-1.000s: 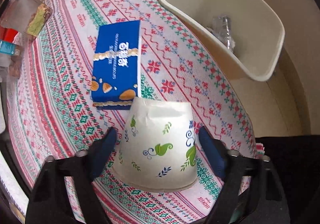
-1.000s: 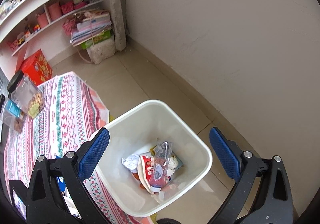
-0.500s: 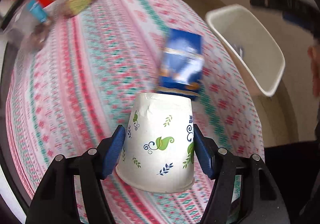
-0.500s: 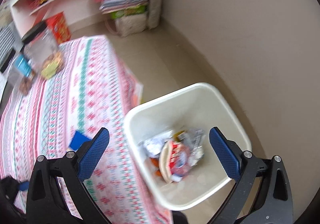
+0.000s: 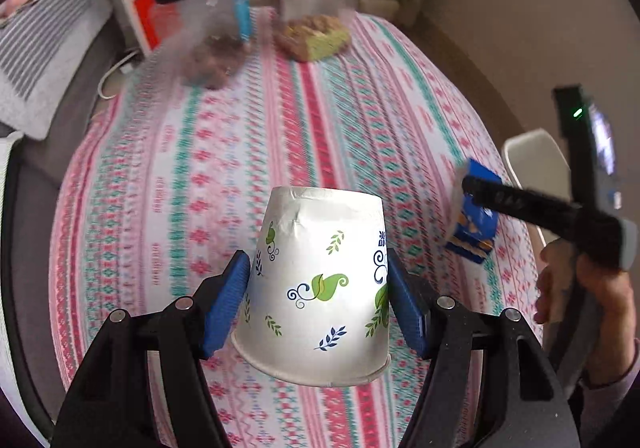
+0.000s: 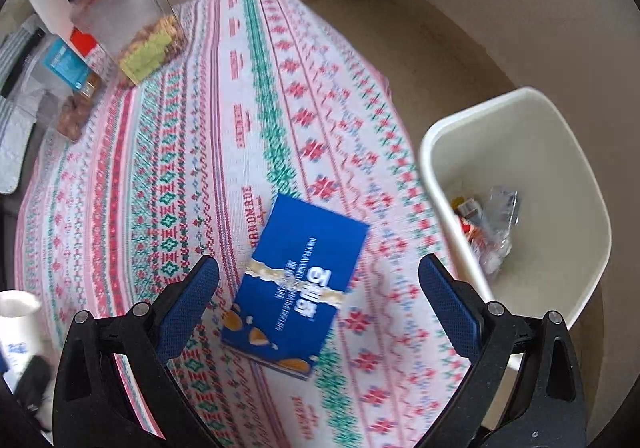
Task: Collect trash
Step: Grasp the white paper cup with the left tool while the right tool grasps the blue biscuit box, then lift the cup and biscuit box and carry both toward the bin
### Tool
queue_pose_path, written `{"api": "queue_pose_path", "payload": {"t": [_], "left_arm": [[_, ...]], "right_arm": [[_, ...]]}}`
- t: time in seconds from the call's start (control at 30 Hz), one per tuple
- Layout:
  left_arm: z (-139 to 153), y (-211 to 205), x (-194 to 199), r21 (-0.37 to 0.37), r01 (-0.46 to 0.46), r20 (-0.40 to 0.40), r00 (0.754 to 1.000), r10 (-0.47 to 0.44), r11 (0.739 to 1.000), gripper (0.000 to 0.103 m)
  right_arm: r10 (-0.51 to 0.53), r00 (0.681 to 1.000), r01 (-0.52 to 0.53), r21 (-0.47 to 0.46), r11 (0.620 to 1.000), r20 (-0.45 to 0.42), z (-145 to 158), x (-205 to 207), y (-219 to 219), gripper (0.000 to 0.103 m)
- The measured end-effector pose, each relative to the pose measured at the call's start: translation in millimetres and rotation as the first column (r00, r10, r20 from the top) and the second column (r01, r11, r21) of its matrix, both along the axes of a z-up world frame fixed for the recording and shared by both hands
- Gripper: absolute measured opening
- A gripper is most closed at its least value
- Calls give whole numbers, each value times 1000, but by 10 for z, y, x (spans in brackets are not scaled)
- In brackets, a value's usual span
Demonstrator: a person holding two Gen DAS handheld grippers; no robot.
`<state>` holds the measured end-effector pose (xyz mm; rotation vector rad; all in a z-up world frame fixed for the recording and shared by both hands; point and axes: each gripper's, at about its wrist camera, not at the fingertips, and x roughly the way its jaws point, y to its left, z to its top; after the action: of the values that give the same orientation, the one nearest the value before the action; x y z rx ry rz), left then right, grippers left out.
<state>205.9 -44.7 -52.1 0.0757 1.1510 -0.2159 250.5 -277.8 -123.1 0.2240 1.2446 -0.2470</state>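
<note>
The left gripper (image 5: 318, 300) has its jaws clamped on an upturned paper cup (image 5: 320, 288), white with green and blue leaf prints, its rim toward the camera and its base pointing away; both blue pads press on the cup's sides. The cup hangs over the table (image 5: 328, 120), which is covered in a pink, red and teal patterned cloth.

Taking the blue snack box (image 6: 298, 284) as landmark: it lies flat on the cloth near the table's edge, and the right gripper (image 6: 318, 304) hovers over it with jaws spread wide, one pad to each side of the box and neither touching it. Just beyond the box, off the table's edge, stands a cream waste bin (image 6: 560, 152) on the floor, with crumpled wrappers (image 6: 488, 228) inside. Far across the table from the box stand two clear jars (image 6: 132, 20) with dark lids, holding snacks, with shelves behind them. In the left wrist view the right hand (image 5: 584, 296) shows beside the box, gripping its tool
</note>
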Motion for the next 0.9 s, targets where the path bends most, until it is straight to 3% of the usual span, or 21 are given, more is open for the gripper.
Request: {"api": "queue_pose_path", "payload": {"t": [0.2,0.27,0.33,0.47,0.57,0.7,0.9], "left_arm": [[5,364,106,-29,-78,40,996,79,997,66],[10,463,108,-43,-111,42,993,112,993,66],[22,593,119,-60,-147,49,987,150,987,66],[50,780,115,-83,-202,65,976,208,976,66],[71,914,98,-102,-241,77,965,249,965,66],[118,1043,89,-106,-280,109,951,291,954,66],[269,1126,45,-126,-321,188,922,340,939,66]], "right_arm": [[-17,999,17,-4,1000,-51,-247,94,117,94],[-1,1000,0,-26,1000,-22,-225,107,183,83],[37,999,-37,-28,999,1,-180,141,304,55],[99,995,-100,13,995,29,-109,157,516,54],[166,982,-173,94,980,86,21,142,734,54],[268,935,-300,113,947,232,356,96,1031,54],[367,828,-417,27,909,425,812,-177,1309,54]]}}
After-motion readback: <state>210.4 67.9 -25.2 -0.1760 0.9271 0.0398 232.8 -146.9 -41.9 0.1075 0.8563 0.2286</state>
